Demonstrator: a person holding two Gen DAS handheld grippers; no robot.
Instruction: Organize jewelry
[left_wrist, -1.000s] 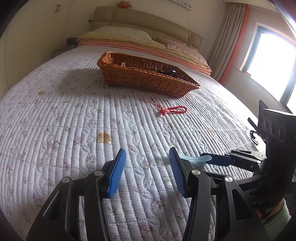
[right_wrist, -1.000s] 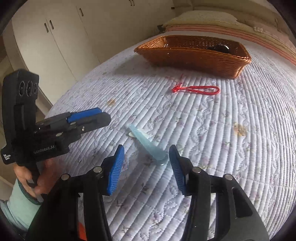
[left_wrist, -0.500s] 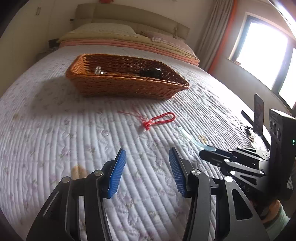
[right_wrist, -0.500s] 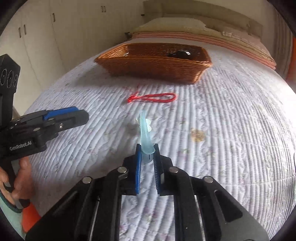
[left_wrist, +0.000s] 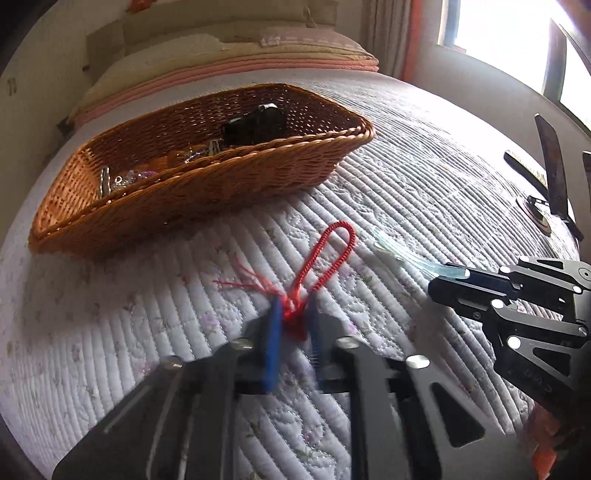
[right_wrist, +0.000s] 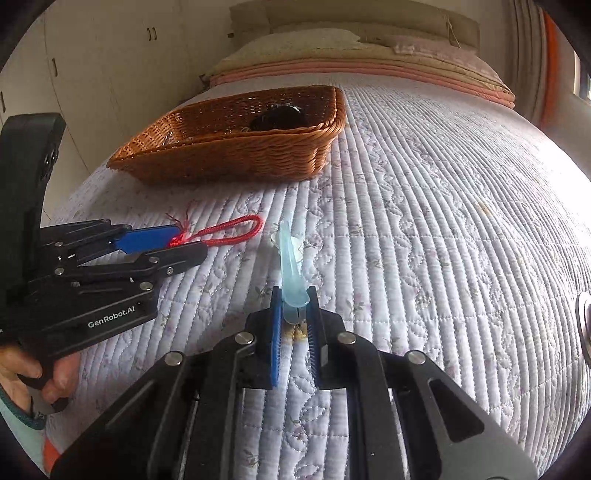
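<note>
A red cord bracelet (left_wrist: 325, 258) with a tassel lies on the quilted bed. My left gripper (left_wrist: 293, 314) is shut on its knotted end; it also shows in the right wrist view (right_wrist: 177, 242), with the bracelet's loop (right_wrist: 232, 230) sticking out. My right gripper (right_wrist: 294, 299) is shut on a pale blue hair clip (right_wrist: 290, 258) and holds it just above the quilt; the clip also shows in the left wrist view (left_wrist: 406, 254). A brown wicker basket (left_wrist: 207, 192) (right_wrist: 236, 158) stands farther up the bed, with a dark object (left_wrist: 255, 123) and several small shiny pieces inside.
Pillows and folded bedding (right_wrist: 362, 55) lie at the head of the bed. White wardrobe doors (right_wrist: 92, 74) stand to the left. A window (left_wrist: 509, 40) is on the right. A dark object (left_wrist: 539, 218) lies at the bed's right edge.
My left gripper moved forward to the red bracelet and closed on its knot. My right gripper, shut on the hair clip since half a second ago, moved slightly toward the basket.
</note>
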